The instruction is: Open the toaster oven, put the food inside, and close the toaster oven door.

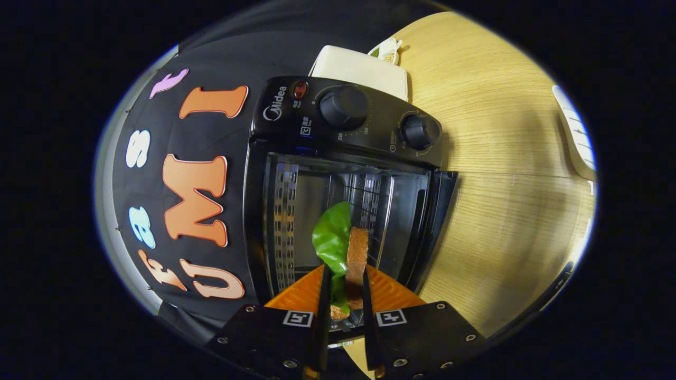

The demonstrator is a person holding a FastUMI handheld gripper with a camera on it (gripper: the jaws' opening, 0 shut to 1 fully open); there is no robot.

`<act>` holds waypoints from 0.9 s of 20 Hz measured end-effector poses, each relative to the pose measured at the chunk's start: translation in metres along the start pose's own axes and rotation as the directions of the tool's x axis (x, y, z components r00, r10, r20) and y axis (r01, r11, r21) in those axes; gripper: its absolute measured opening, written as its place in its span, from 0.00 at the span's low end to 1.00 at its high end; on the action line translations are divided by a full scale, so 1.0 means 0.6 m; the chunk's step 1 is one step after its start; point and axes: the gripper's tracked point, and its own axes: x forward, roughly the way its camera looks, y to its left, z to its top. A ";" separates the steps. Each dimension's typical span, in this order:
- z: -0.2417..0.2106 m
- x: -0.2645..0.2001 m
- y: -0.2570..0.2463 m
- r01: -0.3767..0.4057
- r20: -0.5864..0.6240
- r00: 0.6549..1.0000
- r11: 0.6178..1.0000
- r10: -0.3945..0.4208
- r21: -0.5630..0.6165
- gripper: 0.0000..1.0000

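A black toaster oven (274, 174) stands on the wooden table (501, 158), and the view is rolled so it looks turned on its side. Its glass door (430, 227) hangs open, showing the dark chamber (311, 206) with wire rack rails. My gripper (344, 282) is shut on the food, a slice of brown bread (357, 253) with a green lettuce leaf (331, 237) against it. The food sticks out ahead of the fingers, at the mouth of the open chamber.
Two black knobs (343, 107) (419, 131) sit on the oven's control panel. A cream box (364, 68) lies behind the oven, with a small pale item (388, 50) past it. A white object (575, 137) lies at the table's far side.
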 end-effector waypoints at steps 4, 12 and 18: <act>-0.018 0.022 -0.006 0.061 -0.012 0.998 0.998 -0.061 -0.026 0.38; -0.041 -0.031 -0.023 0.065 -0.036 0.997 0.994 -0.068 -0.090 0.98; -0.062 -0.127 -0.040 0.037 -0.065 0.996 0.973 -0.054 -0.229 0.98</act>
